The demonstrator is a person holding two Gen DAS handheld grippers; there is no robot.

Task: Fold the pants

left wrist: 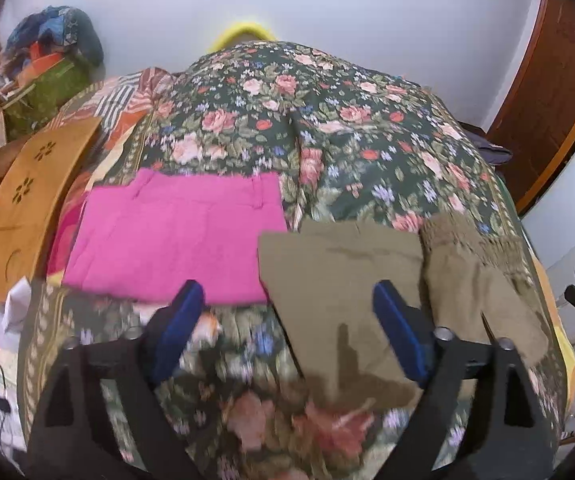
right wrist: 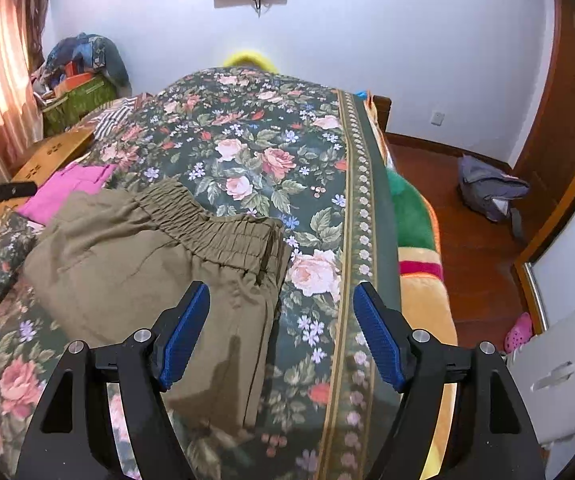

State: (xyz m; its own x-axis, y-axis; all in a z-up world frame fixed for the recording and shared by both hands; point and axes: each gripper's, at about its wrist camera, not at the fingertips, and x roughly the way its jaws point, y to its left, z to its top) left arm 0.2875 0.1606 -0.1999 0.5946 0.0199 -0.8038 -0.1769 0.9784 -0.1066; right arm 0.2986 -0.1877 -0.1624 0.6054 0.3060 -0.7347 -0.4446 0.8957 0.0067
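Note:
Olive-green pants lie folded on the floral bedspread, with the elastic waistband at the far right end. Folded pink pants lie to their left and also show in the right wrist view. My left gripper is open and empty, hovering over the near left edge of the olive pants. My right gripper is open and empty above the near right edge of the olive pants, just below the waistband.
A wooden board lies at the bed's left edge. The bed's right edge drops to a wooden floor with a grey bag. A green and yellow blanket hangs there. Piled clothes stand at the far left.

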